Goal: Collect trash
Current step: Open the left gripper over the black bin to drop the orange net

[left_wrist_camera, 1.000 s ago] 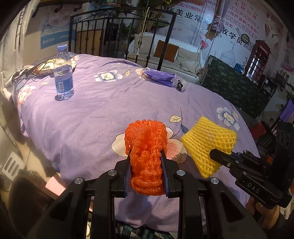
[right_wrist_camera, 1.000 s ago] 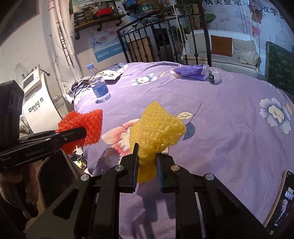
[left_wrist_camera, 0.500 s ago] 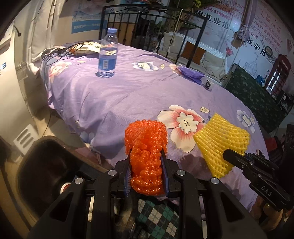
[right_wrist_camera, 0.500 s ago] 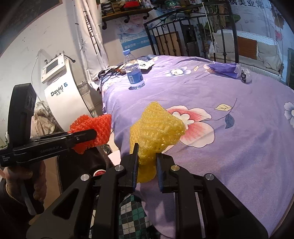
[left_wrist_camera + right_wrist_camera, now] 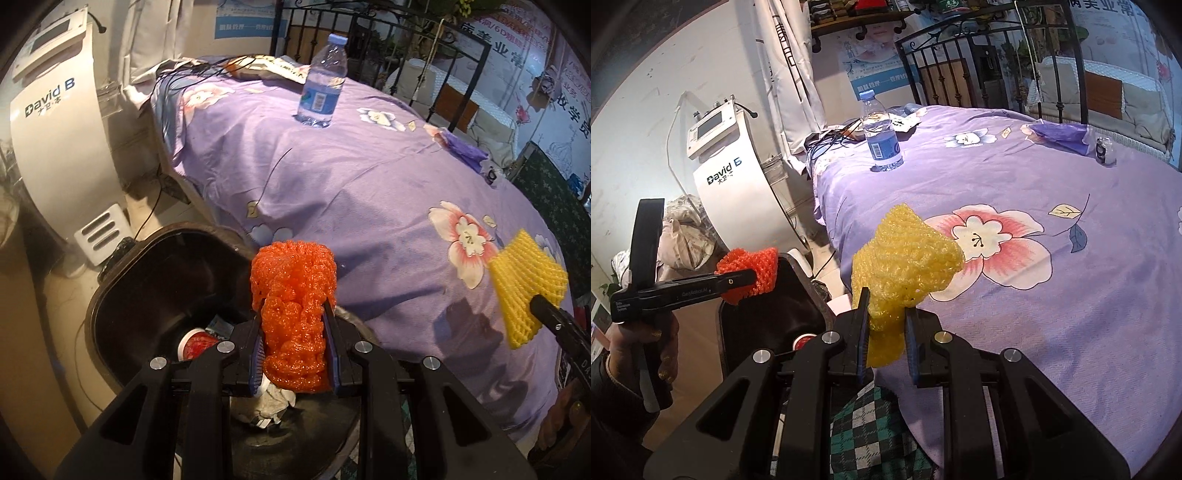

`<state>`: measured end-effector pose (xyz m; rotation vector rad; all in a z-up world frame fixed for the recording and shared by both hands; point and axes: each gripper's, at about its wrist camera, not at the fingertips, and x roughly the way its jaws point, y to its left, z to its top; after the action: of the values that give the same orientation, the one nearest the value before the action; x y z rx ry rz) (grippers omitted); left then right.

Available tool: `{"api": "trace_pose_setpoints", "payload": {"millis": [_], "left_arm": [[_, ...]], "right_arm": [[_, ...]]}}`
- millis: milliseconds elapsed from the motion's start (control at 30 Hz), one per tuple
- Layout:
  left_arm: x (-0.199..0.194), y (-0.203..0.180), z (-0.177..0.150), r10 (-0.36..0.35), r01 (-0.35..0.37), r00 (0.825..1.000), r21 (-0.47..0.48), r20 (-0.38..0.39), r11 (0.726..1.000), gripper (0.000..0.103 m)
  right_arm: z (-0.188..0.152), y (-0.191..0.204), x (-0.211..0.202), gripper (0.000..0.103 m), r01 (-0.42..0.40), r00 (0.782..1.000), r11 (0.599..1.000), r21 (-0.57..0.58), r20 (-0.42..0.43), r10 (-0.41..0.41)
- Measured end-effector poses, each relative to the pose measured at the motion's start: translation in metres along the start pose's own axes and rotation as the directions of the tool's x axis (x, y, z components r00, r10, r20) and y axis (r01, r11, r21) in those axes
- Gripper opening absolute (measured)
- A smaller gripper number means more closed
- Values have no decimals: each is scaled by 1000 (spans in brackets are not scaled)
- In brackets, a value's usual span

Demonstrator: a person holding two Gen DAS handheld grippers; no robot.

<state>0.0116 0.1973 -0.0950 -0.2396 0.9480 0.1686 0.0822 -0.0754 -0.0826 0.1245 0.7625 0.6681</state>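
Holding two pieces of foam fruit netting, one per gripper. My left gripper [image 5: 293, 341] is clamped on the orange foam net [image 5: 293, 295], bunched between the blue pads at the lower centre of the left wrist frame. Just behind and below it, lower left of that frame, sits the open black trash bin [image 5: 122, 291]; I can see crumpled white paper [image 5: 271, 404] and a red-and-white round lid or cup [image 5: 194, 343] inside it. The net hangs over the bin's near rim, not touching it as far as I can tell.

My right gripper [image 5: 886, 332] is clamped on the yellow foam net [image 5: 905, 258], low centre of the right wrist frame, over the edge of the purple floral bedspread [image 5: 1052, 314]. From this view the left gripper shows at the left edge, held by a hand [image 5: 639, 354], with the orange net over the bin's dark opening.

Noted elsewhere:
- a water bottle [image 5: 325, 85] stands upright on the bedspread, top centre of the left frame
- a purple bag [image 5: 1060, 134] lies at the upper right of the right frame
- a white "David B" machine [image 5: 55, 122] stands at the left, beside the bed
- green checked fabric [image 5: 868, 435] shows at the bottom, beneath the right gripper
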Motion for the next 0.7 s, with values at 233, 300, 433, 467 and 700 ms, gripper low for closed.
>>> {"api": "trace_pose_setpoints", "payload": {"millis": [233, 300, 433, 467, 700], "left_arm": [[35, 25, -12, 30, -41, 991, -78, -132, 996, 27], [42, 24, -15, 65, -74, 985, -55, -162, 996, 32], [47, 26, -19, 68, -82, 980, -67, -189, 994, 65], [47, 26, -20, 74, -88, 979, -67, -187, 994, 68], [44, 28, -17, 54, -71, 984, -98, -170, 993, 79]], "right_arm": [[1, 2, 3, 18, -8, 1000, 1000, -8, -6, 8], [1, 1, 3, 18, -9, 1000, 1000, -7, -7, 9], [0, 2, 5, 18, -10, 1000, 1000, -10, -12, 10], [0, 1, 6, 18, -12, 1000, 1000, -9, -13, 12], [-1, 3, 11, 18, -24, 999, 1000, -8, -28, 24]]}}
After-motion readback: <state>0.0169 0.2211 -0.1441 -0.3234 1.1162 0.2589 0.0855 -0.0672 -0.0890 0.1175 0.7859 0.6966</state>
